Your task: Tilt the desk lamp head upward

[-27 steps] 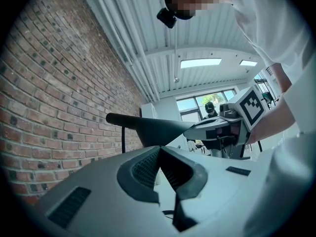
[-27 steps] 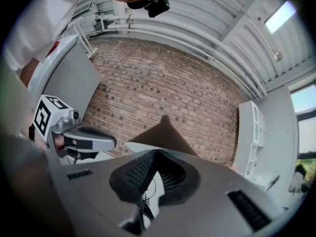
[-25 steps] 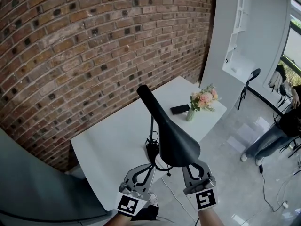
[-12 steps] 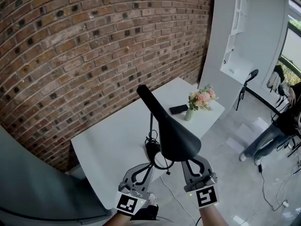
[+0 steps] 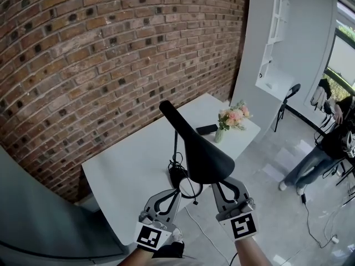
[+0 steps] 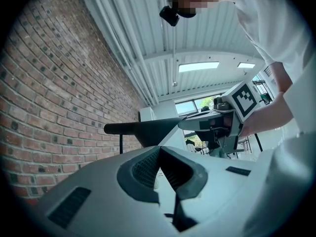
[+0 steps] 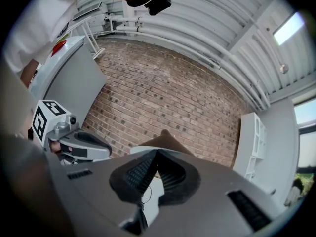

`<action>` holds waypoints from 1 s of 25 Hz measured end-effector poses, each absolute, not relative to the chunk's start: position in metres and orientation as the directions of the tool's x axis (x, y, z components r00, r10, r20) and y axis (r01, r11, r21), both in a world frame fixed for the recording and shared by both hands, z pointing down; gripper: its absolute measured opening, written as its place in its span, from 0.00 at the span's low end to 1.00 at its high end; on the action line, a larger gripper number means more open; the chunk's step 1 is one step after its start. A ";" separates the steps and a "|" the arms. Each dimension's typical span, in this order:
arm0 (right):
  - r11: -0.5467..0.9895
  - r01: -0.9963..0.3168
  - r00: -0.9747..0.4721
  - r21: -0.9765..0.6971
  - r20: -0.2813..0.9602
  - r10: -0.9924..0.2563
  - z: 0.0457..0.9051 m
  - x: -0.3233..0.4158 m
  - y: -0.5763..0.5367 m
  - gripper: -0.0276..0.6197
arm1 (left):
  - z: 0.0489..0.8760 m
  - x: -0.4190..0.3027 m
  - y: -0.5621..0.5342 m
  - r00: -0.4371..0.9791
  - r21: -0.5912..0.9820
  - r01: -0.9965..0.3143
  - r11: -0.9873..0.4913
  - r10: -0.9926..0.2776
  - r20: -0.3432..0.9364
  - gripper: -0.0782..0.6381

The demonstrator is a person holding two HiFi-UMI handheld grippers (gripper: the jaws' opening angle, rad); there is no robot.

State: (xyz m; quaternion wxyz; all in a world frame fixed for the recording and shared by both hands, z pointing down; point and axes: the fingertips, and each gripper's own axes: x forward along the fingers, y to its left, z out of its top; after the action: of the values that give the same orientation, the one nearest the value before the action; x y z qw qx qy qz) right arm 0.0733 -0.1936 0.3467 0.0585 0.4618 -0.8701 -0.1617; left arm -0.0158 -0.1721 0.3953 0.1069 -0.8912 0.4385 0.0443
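A black desk lamp stands on the white table (image 5: 127, 170), its round base (image 5: 177, 176) and thin stem (image 5: 176, 146) behind the wide lamp head (image 5: 202, 157), whose neck slants up to the left. My left gripper (image 5: 177, 193) is shut and empty, just below the head's near left rim. My right gripper (image 5: 217, 184) is also shut, its tip at the head's near underside; I cannot tell whether it touches. In the left gripper view the lamp head (image 6: 143, 129) sits above the closed left gripper (image 6: 159, 152). In the right gripper view the lamp head (image 7: 165, 138) is above the closed right gripper (image 7: 157, 154).
A vase of flowers (image 5: 230, 118) and a black phone (image 5: 206, 129) lie at the table's far end. A cable (image 5: 191, 195) loops off the lamp base. The brick wall (image 5: 100, 54) runs along the table's left; a white shelf unit (image 5: 272, 37) and a person (image 5: 324, 148) are at right.
Both grippers have edged slightly upward under the lamp head. The lamp's pose looks the same.
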 end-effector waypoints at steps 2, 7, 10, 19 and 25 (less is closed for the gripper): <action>0.520 -0.784 -0.567 0.339 -0.048 -0.823 0.344 0.073 -0.192 0.06 | 0.393 -0.015 -0.170 0.615 -0.159 -0.788 -0.595 -0.769 -0.173 0.12; 0.521 -0.777 -0.570 0.353 -0.042 -0.821 0.336 0.074 -0.191 0.06 | 0.392 -0.015 -0.168 0.612 -0.141 -0.790 -0.596 -0.773 -0.165 0.12; 0.519 -0.776 -0.571 0.357 -0.051 -0.819 0.330 0.075 -0.191 0.06 | 0.390 -0.014 -0.167 0.614 -0.143 -0.789 -0.597 -0.771 -0.168 0.12; 0.521 -0.767 -0.579 0.374 -0.057 -0.813 0.324 0.072 -0.188 0.06 | 0.387 -0.012 -0.167 0.609 -0.152 -0.793 -0.590 -0.769 -0.192 0.12; 0.513 -0.773 -0.574 0.374 -0.067 -0.816 0.318 0.074 -0.187 0.06 | 0.383 -0.014 -0.165 0.608 -0.161 -0.794 -0.586 -0.770 -0.195 0.12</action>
State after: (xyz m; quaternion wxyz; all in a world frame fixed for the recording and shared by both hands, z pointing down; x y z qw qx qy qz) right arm 0.0736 -0.1871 0.3182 0.0589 0.4578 -0.8677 -0.1844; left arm -0.0141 -0.1649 0.3833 0.1161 -0.8890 0.4399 0.0521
